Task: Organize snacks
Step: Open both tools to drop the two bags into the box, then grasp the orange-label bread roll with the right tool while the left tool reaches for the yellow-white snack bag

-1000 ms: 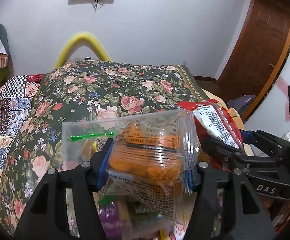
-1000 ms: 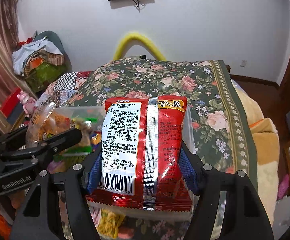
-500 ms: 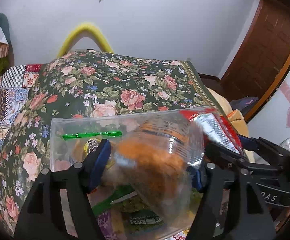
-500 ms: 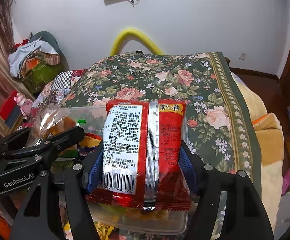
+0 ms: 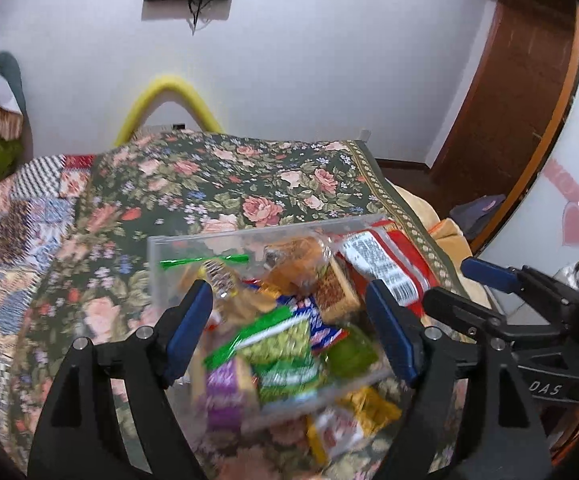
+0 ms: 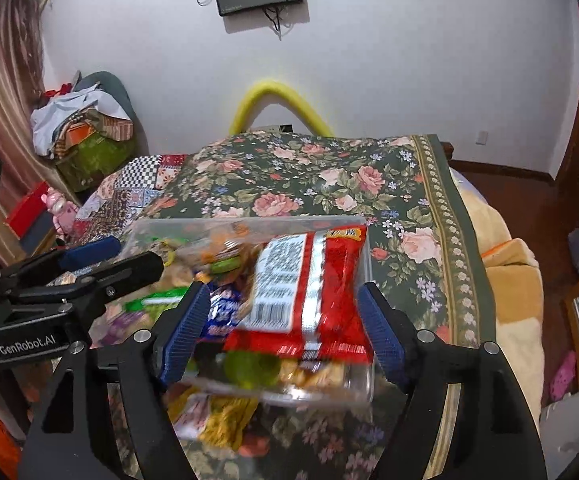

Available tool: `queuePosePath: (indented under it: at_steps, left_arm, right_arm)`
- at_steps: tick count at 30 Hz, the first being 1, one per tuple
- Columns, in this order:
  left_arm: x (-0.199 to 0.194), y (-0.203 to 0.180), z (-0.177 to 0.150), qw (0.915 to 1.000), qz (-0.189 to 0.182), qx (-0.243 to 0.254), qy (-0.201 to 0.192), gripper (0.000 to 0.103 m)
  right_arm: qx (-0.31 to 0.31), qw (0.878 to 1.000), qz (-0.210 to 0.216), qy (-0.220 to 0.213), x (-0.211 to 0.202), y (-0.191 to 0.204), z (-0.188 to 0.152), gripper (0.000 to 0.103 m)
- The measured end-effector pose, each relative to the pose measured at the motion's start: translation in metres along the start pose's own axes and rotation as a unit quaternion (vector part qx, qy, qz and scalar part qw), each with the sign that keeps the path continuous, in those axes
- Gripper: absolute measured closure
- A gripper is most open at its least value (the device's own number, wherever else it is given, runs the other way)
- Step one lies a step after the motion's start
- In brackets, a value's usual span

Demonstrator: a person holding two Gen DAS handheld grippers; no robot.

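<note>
Red packet (image 6: 313, 280) lies loose atop the clear bin (image 6: 365, 256) — both tools, left (image 5: 289, 324) and right (image 6: 281, 328), spreading, empty — it could slide off the heap.

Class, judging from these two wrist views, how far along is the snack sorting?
Done: many packets fill the clear box, with the red packet on top. In hand: nothing; left tongs and right tongs are opening, pads clear. Left: yellow packets lie outside on the floral cover.

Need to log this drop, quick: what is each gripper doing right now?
Left gripper: opening, holds nothing; the orange snack bag lies in the clear box.
Right gripper: opening, pads off the red packet.
</note>
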State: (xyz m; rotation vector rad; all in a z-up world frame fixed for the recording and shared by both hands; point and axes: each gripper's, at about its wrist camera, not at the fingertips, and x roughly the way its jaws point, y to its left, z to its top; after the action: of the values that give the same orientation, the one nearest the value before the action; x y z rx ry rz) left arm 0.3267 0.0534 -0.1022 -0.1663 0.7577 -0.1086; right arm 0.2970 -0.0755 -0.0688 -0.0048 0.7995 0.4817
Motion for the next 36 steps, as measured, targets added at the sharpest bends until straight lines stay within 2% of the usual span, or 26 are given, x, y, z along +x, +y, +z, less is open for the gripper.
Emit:
queuePosePath:
  at_steps: [6,12,18,25,30,36]
  left_arm:
    - [-0.052,-0.004,-0.027,0.9994,0.017,0.021,-0.021,0.024]
    - [-0.094,0.003,-0.06,0.9993,0.019,0.023,-0.022,0.024]
    - [-0.126,0.02,-0.103,0.9995,0.027,0.011,-0.007,0.022]
    - [-0.141,0.037,-0.151,0.9991,0.033,0.009,0.026,0.022]
    - [-0.138,0.043,-0.185,0.9981,0.028,0.007,0.055,0.022]
    - [-0.126,0.047,-0.205,0.9965,0.019,-0.006,0.081,0.022]
  right_arm:
    - [-0.012,1.0,0.006,-0.009,-0.029,0.02,-0.025,0.029]
    - [-0.023,0.999,0.022,-0.006,-0.055,0.042,-0.059,0.026]
    - [-0.033,0.998,0.042,0.021,-0.062,0.064,-0.1,0.023]
    - [-0.035,0.994,0.072,0.077,-0.044,0.092,-0.143,0.023]
    - [-0.049,0.988,0.07,0.125,-0.018,0.108,-0.166,0.023]
    - [-0.06,0.983,0.072,0.16,0.003,0.114,-0.181,0.025]
